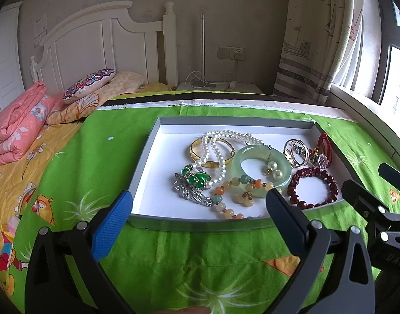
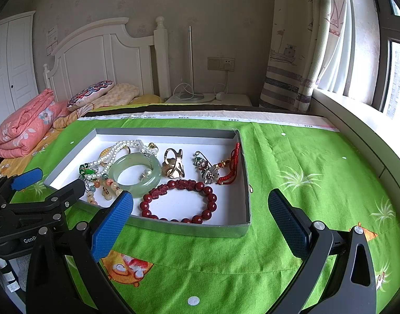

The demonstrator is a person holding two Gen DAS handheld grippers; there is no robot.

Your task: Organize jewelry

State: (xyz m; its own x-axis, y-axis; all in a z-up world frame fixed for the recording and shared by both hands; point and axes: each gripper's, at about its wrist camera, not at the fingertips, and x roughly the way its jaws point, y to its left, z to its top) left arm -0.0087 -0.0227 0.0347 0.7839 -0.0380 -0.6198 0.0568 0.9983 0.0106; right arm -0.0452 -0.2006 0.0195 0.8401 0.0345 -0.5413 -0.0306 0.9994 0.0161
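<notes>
A shallow grey box point(image 1: 147, 146) with a white floor lies on a green cloth and holds the jewelry; it also shows in the right wrist view point(image 2: 245, 183). Inside are a jade bangle point(image 1: 261, 164), a pearl necklace point(image 1: 215, 149), a gold bangle point(image 1: 197, 154), a green brooch point(image 1: 194, 183), an orange bead string point(image 1: 226, 204), a dark red bead bracelet point(image 1: 315, 185) and gold rings point(image 2: 173, 164). My left gripper point(image 1: 200, 204) is open and empty over the box's near edge. My right gripper point(image 2: 200, 206) is open and empty at the box's near right corner.
The green cartoon cloth point(image 2: 304, 172) covers the table. A bed with a pink quilt point(image 1: 14, 125) and pillows lies to the left, a nightstand point(image 1: 221, 86) behind, a curtain point(image 1: 317, 39) and a window sill point(image 2: 357, 120) on the right.
</notes>
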